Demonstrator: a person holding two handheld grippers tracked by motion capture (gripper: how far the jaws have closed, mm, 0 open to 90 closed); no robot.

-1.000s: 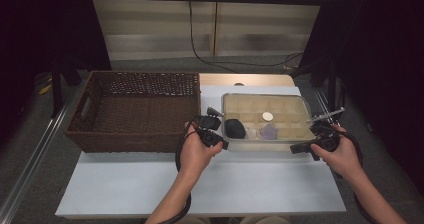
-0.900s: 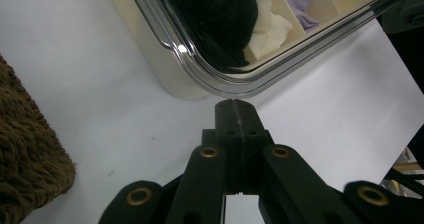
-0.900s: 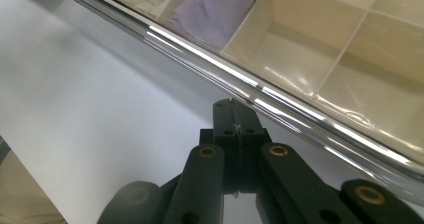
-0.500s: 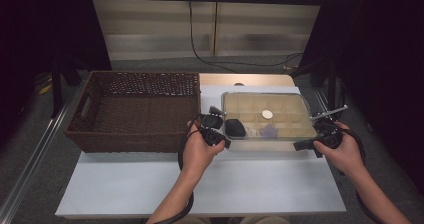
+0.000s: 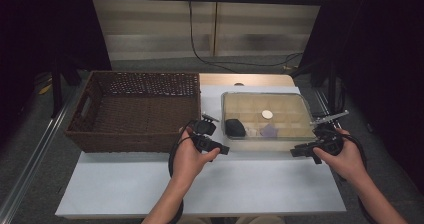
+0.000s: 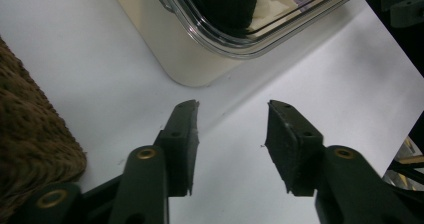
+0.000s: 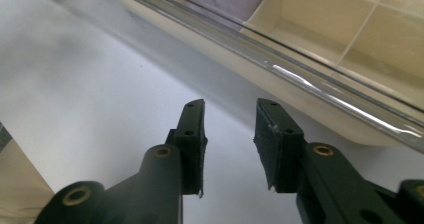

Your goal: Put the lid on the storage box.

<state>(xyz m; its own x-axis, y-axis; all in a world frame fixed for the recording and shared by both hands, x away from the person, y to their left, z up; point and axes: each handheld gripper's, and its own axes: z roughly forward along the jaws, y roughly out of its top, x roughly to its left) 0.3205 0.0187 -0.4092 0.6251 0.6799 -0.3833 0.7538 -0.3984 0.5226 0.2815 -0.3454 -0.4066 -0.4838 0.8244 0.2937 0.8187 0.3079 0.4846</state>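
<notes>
The clear-lidded compartment box [image 5: 262, 120] lay on the white tabletop [image 5: 200, 184] just right of the wicker basket [image 5: 135, 109], its long axis running left to right. The left gripper [image 5: 212, 145] sat at the box's near-left corner, the right gripper [image 5: 305, 150] at its near-right corner, so each hand was about equally close to its own end. In the left gripper view the jaws stood spread and empty, with the rounded corner just ahead; in the right gripper view the jaws were parted too, aimed at the box's long front edge. Both forearms reached in low, hands resting near the tabletop. A black object [image 5: 234, 127] lay inside the box, near its left end.
</notes>
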